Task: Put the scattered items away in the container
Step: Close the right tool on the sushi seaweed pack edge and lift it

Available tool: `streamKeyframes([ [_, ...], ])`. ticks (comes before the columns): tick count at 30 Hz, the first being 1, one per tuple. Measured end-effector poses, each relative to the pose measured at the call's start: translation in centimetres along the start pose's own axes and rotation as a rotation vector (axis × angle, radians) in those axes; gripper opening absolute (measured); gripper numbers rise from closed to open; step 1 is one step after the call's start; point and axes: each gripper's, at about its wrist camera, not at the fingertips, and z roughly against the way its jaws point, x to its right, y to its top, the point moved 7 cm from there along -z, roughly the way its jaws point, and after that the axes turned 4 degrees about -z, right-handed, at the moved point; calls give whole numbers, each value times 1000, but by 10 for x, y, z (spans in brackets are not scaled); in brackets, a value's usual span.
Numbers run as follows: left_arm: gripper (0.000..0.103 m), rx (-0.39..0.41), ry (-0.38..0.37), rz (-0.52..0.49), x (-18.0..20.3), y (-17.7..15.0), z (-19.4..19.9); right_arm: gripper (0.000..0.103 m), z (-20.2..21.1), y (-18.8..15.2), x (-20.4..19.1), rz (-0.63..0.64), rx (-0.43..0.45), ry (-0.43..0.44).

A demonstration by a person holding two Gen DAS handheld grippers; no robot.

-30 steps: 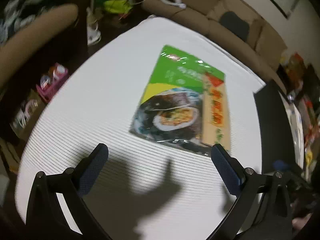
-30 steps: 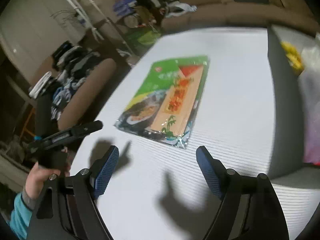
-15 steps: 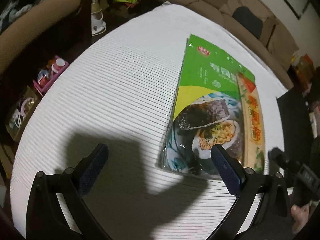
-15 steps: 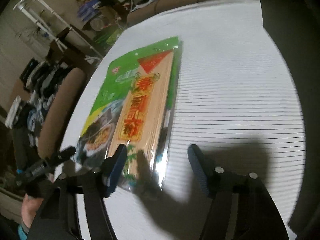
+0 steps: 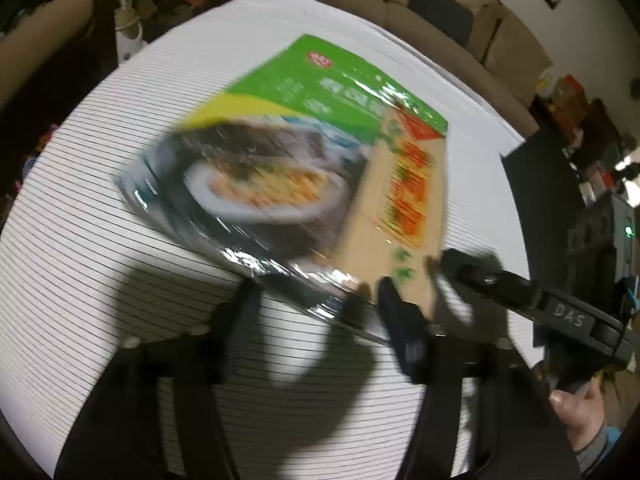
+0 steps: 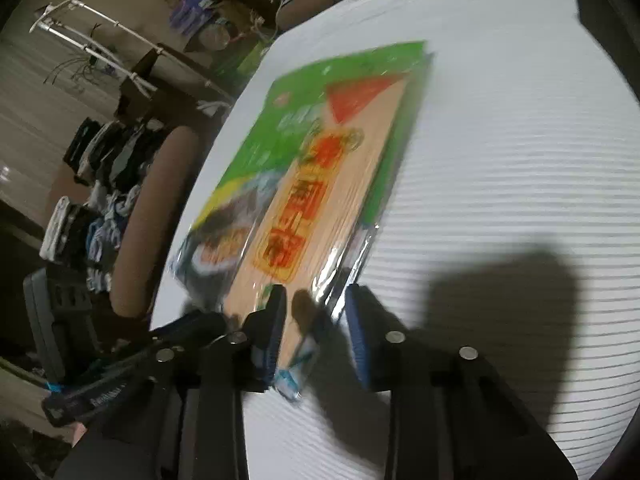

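A flat green seaweed pack (image 5: 300, 160) with a sushi picture and a bamboo mat lies on the white striped table (image 5: 100, 280). My left gripper (image 5: 316, 320) straddles the pack's near edge. Its jaws are closing, and the pads are not pressing on the pack. My right gripper (image 6: 316, 320) has the near corner of the pack (image 6: 320, 184) between its closing jaws, with gaps still showing beside the pads. One finger (image 5: 500, 284) of the right gripper reaches in from the right, beside the left one. The view is motion-blurred.
A dark container wall (image 5: 516, 184) stands at the table's right side. A hand (image 5: 576, 420) holds the right gripper. Sofas, a brown chair (image 6: 160, 208) and floor clutter surround the table (image 6: 500, 160).
Both grippers have dropped and come in to the pack's near edge. Their jaws have narrowed, the right more than the left. The right gripper now shows beside the left one.
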Motion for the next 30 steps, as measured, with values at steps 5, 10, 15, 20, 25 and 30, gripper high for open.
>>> streamKeyframes([
  [5,13,-31,-170,74,7,-3,-5,9,-3,-3,-23,-10,-25,96],
  [10,23,-27,-196,216,-2,-5,-7,17,17,25,-54,158,28,-5],
  [15,53,19,-220,323,-6,2,-3,88,14,139,-9,121,159,-241],
  [20,60,38,-220,383,-8,10,-4,73,-22,210,44,32,121,-306],
  [25,65,56,-250,443,-25,9,-1,56,-44,212,46,176,48,-286],
  [30,65,56,-290,475,-32,13,-6,24,-33,172,21,48,-34,50],
])
